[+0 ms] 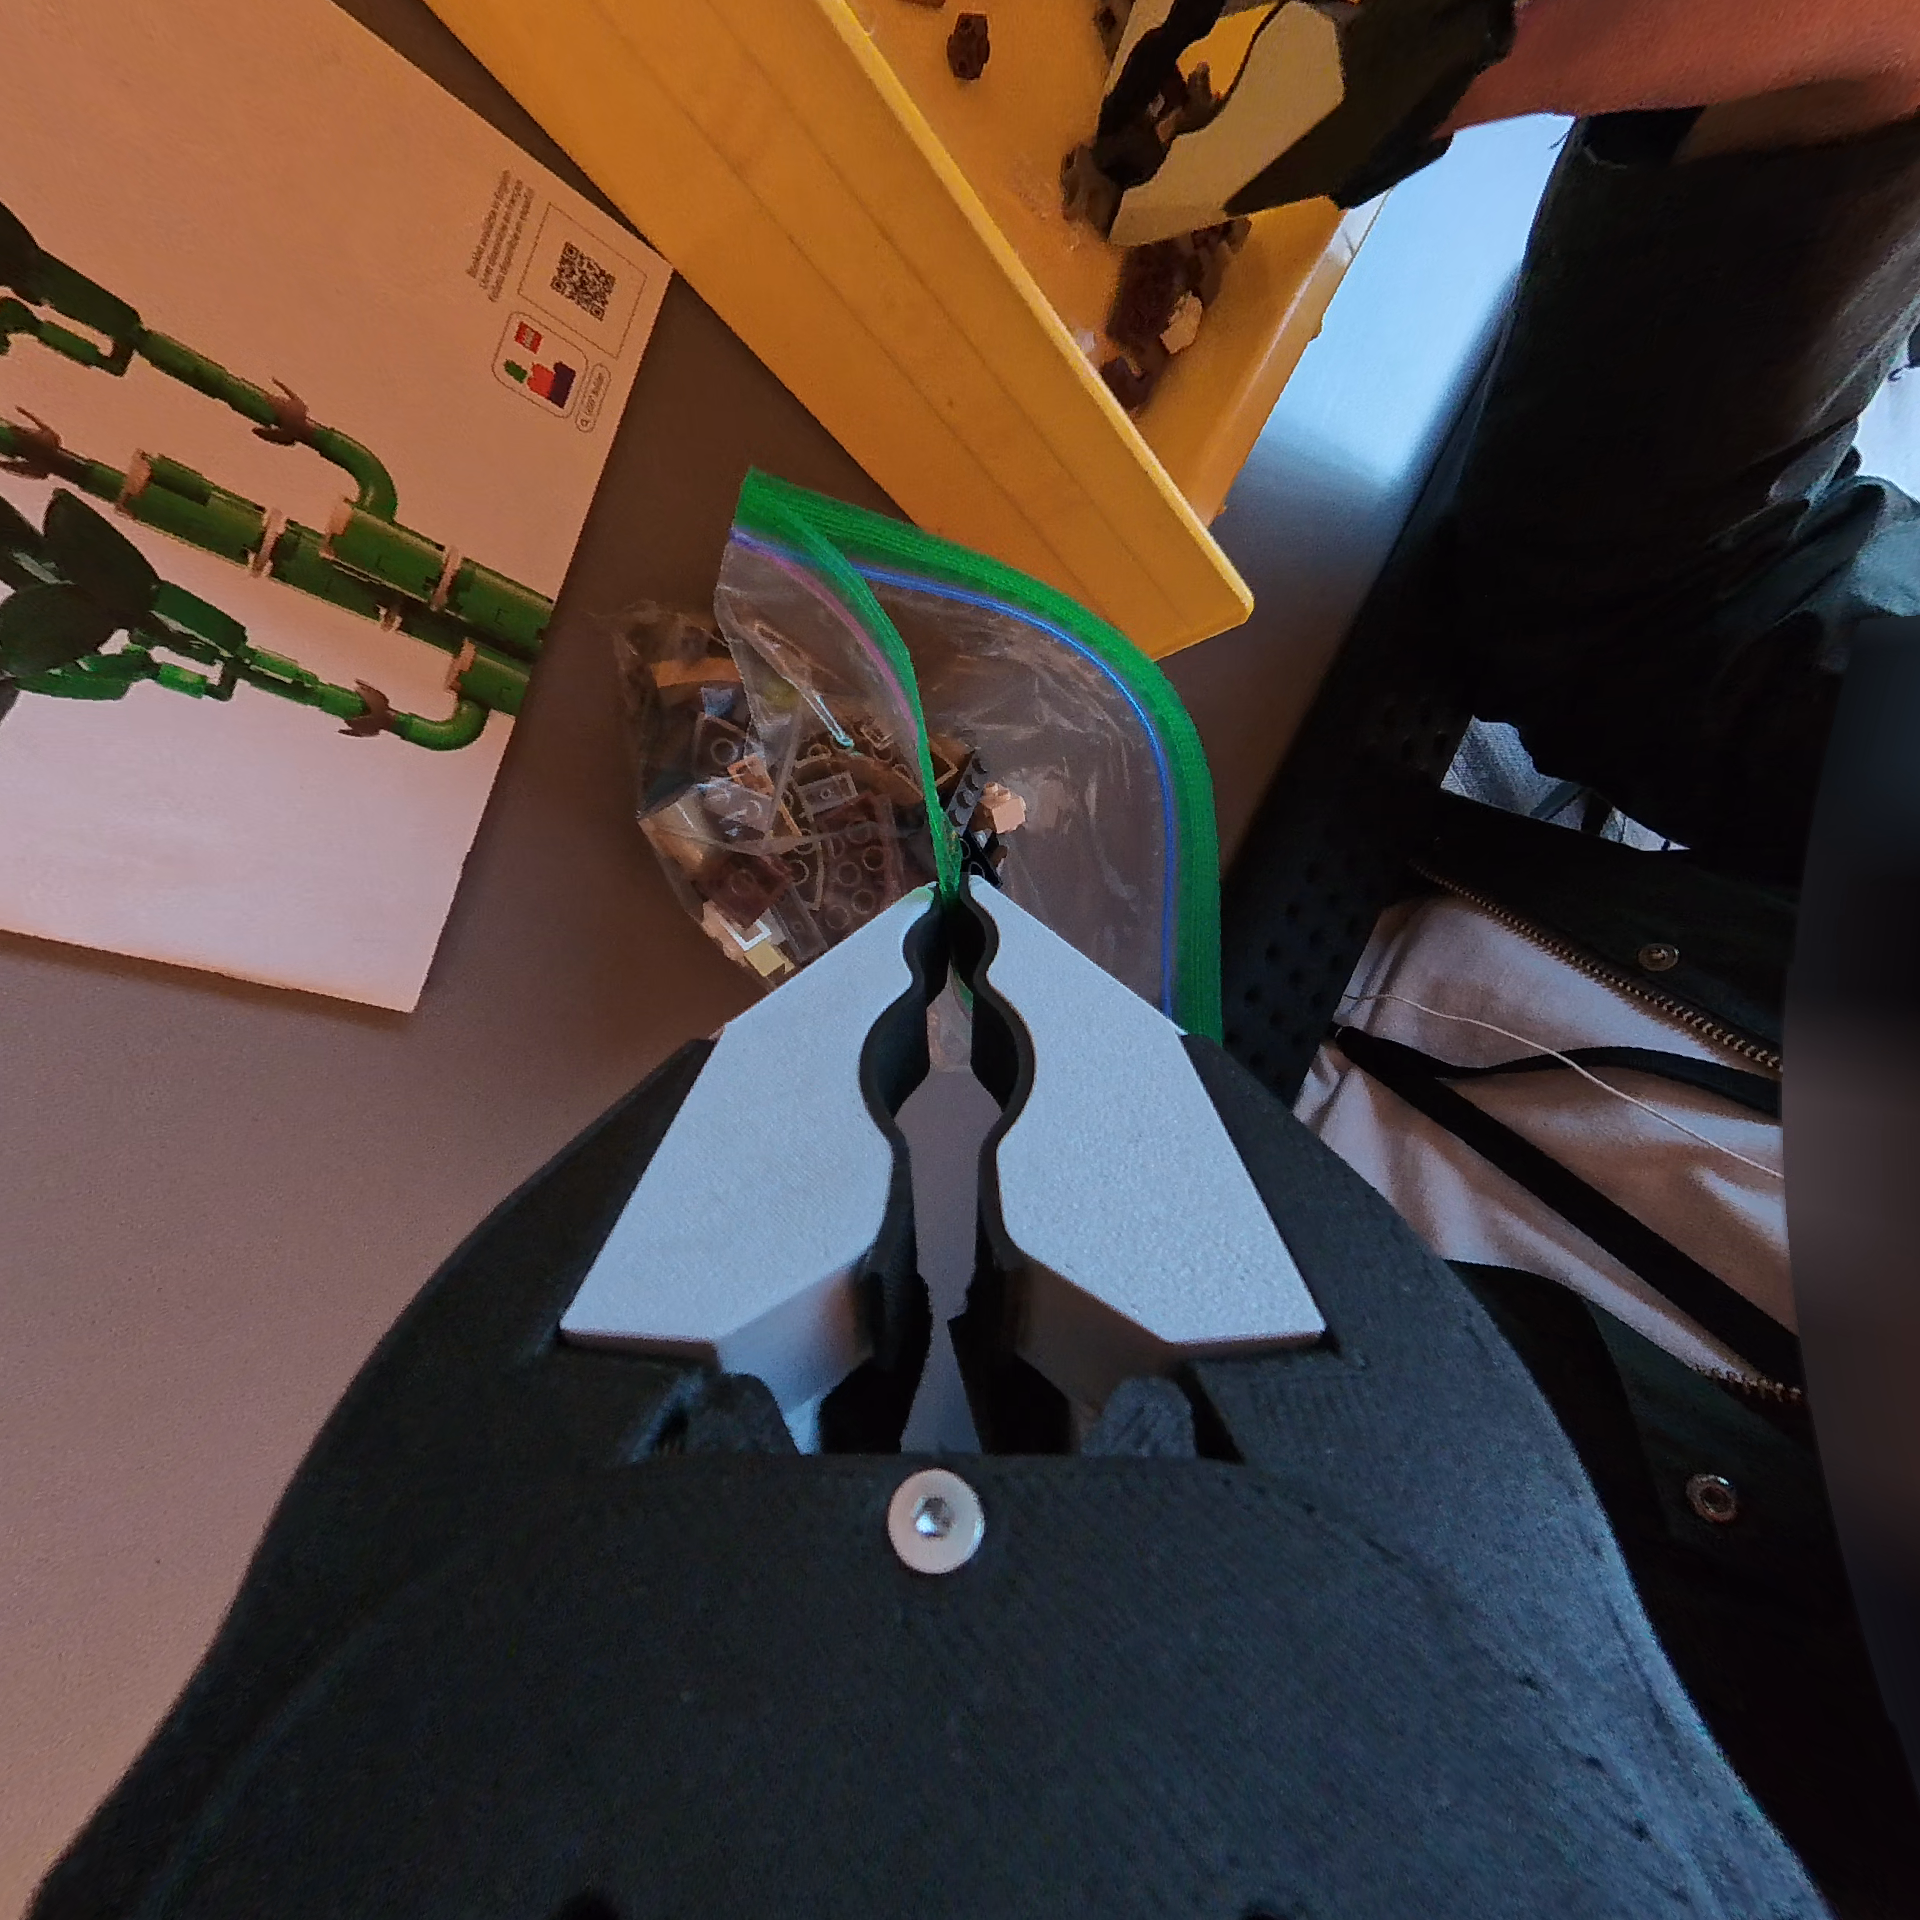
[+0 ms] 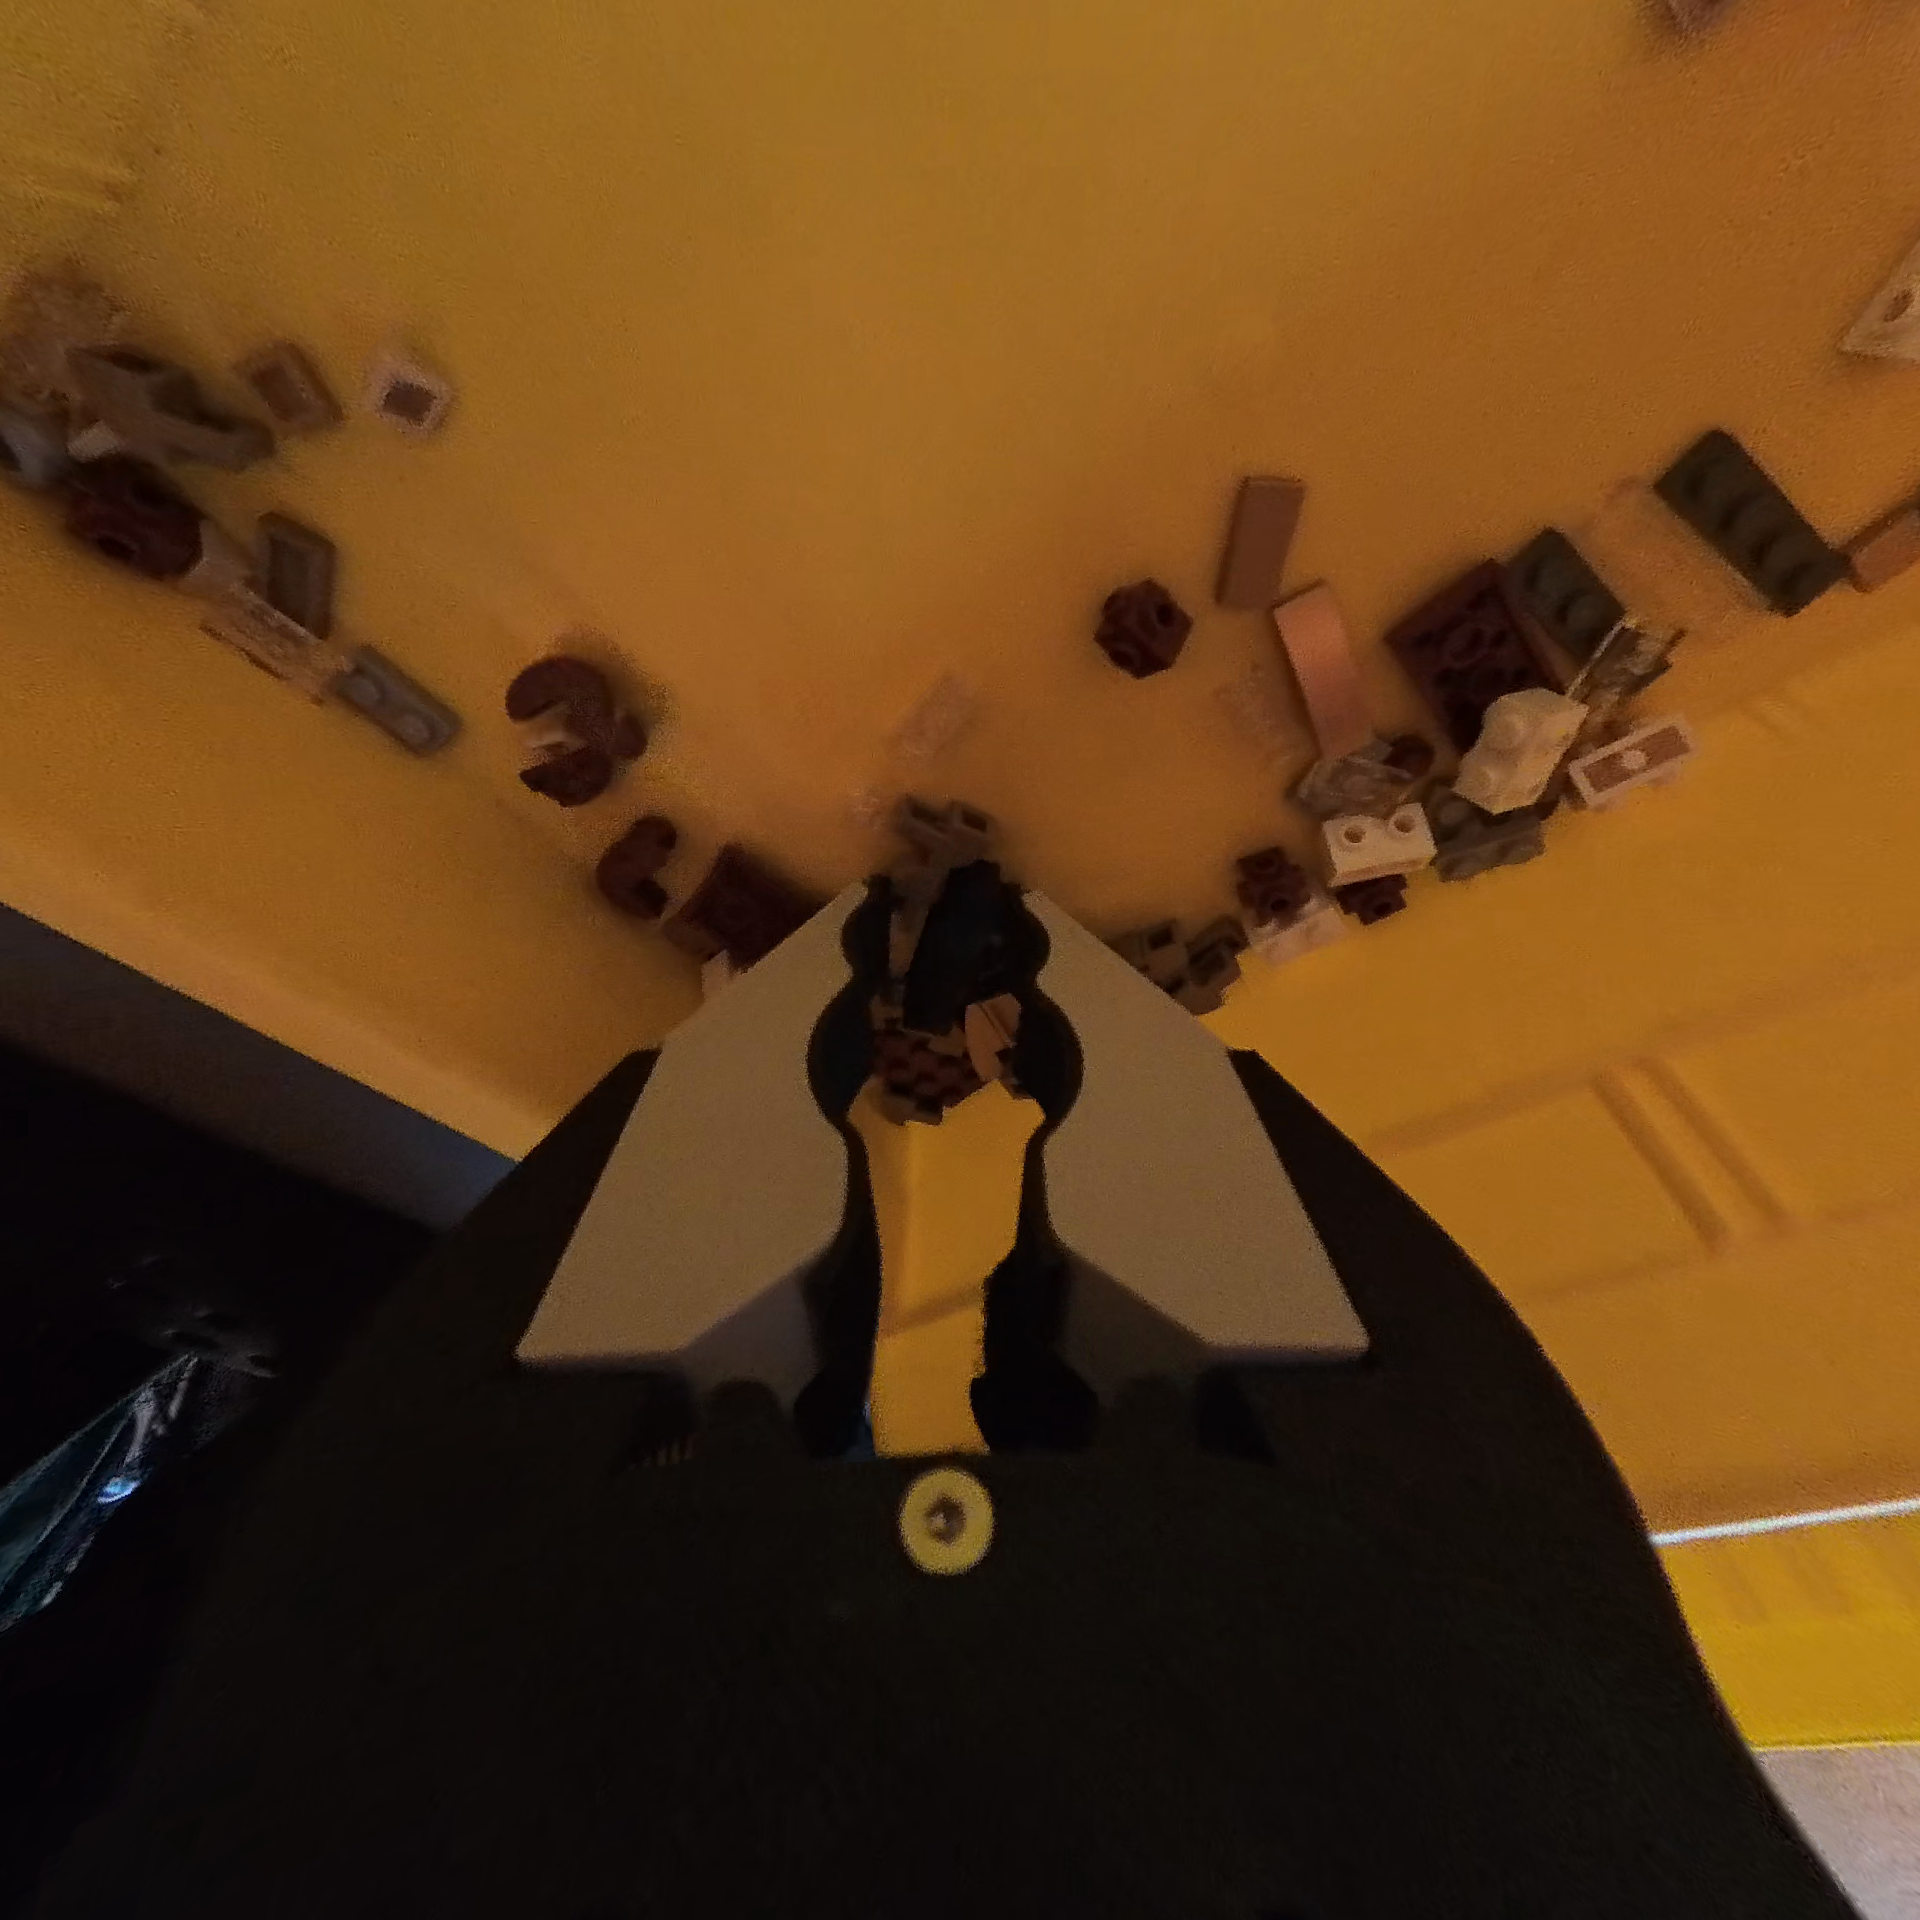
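Beside the yellow tray (image 1: pixel 935 343), on the grey surface (image 1: pixel 312 1195), lies a clear zip bag (image 1: pixel 1049 748) with a green seal strip; the left claw (image 1: pixel 954 902) is clamped on that strip, its tips pinched together on the plastic near the bag's mouth; the mouth looks parted, one side of the strip lifted away from the other. Inside the bag sits a heap of small building bricks (image 1: pixel 769 821), mostly brown, grey and tan, packed partly in a smaller clear pouch. On the far side of the bag from the tray lies a printed booklet (image 1: pixel 260 520) showing green stems, flat on the surface and apart from the bag. Across the tray from the booklet, a person's dark clothing fills the edge of the left wrist view.

Within the tray, the right claw (image 2: pixel 948 914) is closed on a small clump of bricks (image 2: pixel 951 997), dark with grey and tan bits, its tips low over the tray floor (image 2: pixel 935 312); loose bricks (image 2: pixel 1455 727) lie scattered to both sides of it, along the foot of the tray wall; whether the held clump touches the floor I cannot tell. So far as shows, some bricks are out in the tray and many more remain in the bag.
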